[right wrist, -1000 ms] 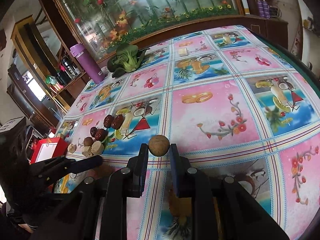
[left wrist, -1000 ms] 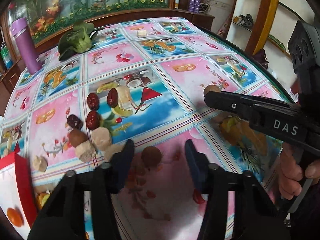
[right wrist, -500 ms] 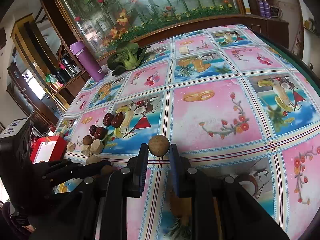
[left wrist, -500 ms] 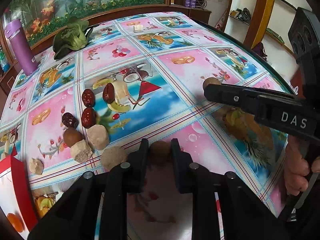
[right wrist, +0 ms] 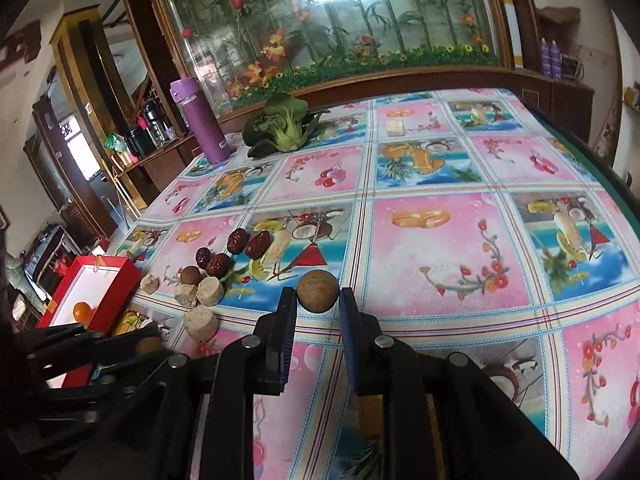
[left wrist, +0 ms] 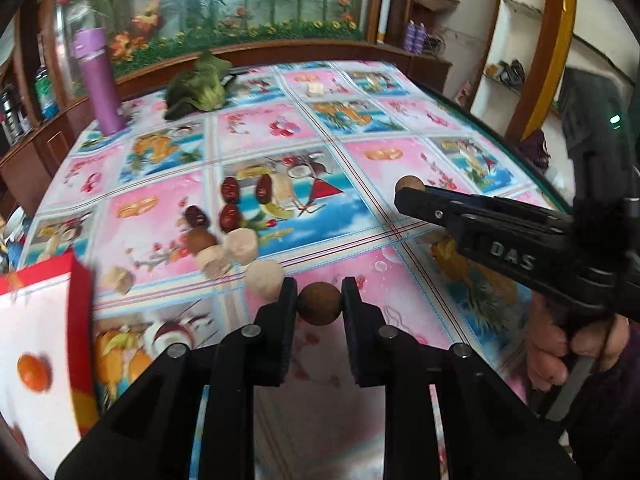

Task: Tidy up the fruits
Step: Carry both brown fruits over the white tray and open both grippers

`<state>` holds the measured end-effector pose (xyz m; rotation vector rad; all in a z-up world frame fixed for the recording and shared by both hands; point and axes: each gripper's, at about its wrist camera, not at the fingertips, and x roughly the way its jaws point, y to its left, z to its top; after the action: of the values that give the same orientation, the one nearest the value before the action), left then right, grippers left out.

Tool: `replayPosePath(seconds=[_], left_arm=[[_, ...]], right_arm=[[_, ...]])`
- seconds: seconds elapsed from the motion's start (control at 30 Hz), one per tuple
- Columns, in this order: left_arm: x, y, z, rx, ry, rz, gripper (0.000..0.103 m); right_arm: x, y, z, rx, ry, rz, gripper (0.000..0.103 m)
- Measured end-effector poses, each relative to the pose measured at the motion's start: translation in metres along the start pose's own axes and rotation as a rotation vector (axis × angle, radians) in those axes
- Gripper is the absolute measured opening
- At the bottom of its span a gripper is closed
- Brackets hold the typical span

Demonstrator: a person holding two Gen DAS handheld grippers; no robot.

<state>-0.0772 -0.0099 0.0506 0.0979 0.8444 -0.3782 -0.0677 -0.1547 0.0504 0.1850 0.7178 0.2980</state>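
Now each tool pinches 1 round brown fruit, your left tool (left wrist: 319, 307) on one (left wrist: 320, 304) beside the sorted cluster (left wrist: 224, 236), your right tool (right wrist: 318, 304) on another (right wrist: 318, 291) above the bench (right wrist: 440, 240), likely to carry both to that group.

Four red dates (right wrist: 239, 240), three brown balls (right wrist: 318, 291), four pale chunks (right wrist: 211, 291), one orange (right wrist: 82, 311), one flask (right wrist: 202, 122).
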Motion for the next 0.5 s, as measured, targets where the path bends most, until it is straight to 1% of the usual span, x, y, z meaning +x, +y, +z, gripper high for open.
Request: replayPosePath(seconds=[0.1,0.17,0.27,0.33,0.4,0.5], left_arm=[[-0.027,0.008,-0.012,-0.024,-0.041,0.044,0.024],[-0.043,0.019,-0.019,-0.061,-0.058,0.062,0.024],[-0.069,0.04,-0.032,-0.108,-0.089,0.126,0.024],[-0.085,0.059,-0.04,-0.146,-0.104,0.172,0.024],[-0.101,0.081,-0.048,-0.19,-0.119,0.222,0.024],[-0.122,0.115,-0.06,-0.254,-0.138,0.292,0.024]], right_arm=[[-0.003,0.004,-0.001,-0.022,-0.029,-0.024,0.02],[-0.002,0.008,-0.002,-0.042,-0.037,-0.041,0.02],[-0.003,0.018,-0.002,-0.048,-0.035,-0.027,0.02],[-0.004,0.034,-0.002,-0.041,-0.028,0.016,0.02],[-0.003,0.057,-0.003,-0.051,-0.019,0.073,0.02],[-0.003,0.114,-0.003,-0.147,-0.006,0.158,0.02]])
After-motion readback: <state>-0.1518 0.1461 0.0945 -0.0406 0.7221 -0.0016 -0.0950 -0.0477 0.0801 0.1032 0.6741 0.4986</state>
